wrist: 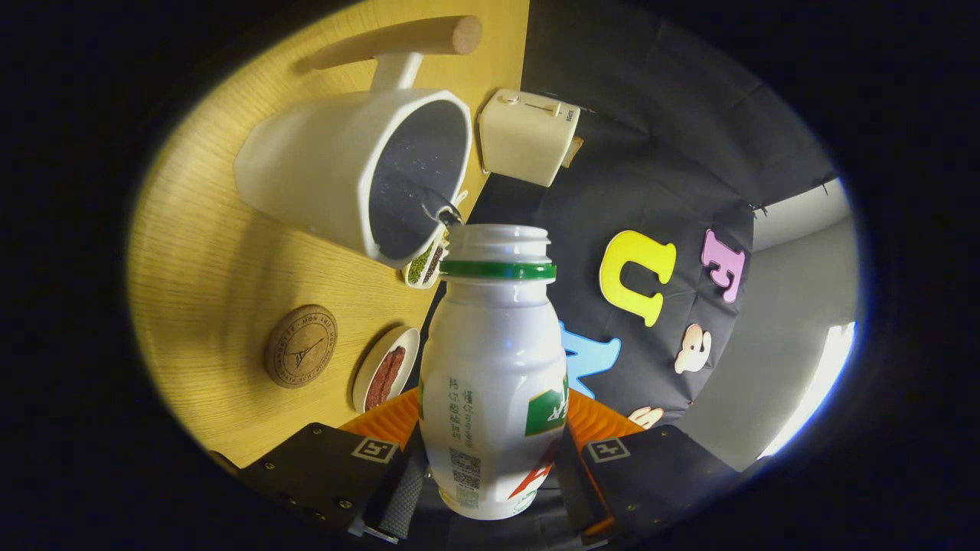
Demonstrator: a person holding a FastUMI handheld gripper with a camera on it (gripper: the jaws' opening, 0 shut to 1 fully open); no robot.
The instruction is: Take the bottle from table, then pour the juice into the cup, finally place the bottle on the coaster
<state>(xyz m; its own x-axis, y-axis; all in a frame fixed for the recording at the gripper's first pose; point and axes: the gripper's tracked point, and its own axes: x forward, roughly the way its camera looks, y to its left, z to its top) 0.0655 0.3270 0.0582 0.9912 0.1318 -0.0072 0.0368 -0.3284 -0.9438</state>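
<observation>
My gripper (490, 467) is shut on a white plastic bottle (494, 367) with a green neck ring and no cap, held between both fingers. The whole view is rolled sideways, so the bottle is tipped over relative to the wooden table (214, 252). Its open mouth sits right by the rim of a white cup (360, 172) with a long wooden handle and a dark inside. A thin stream runs from the mouth into the cup. A round cork coaster (301, 346) lies on the table beside the bottle, nearer the fingers than the cup.
A small dish with red contents (385, 376) sits between the coaster and the bottle. Another dish with green and dark contents (426, 264) lies by the cup's rim. A cream toaster (528, 134) stands past the cup at the table's far edge.
</observation>
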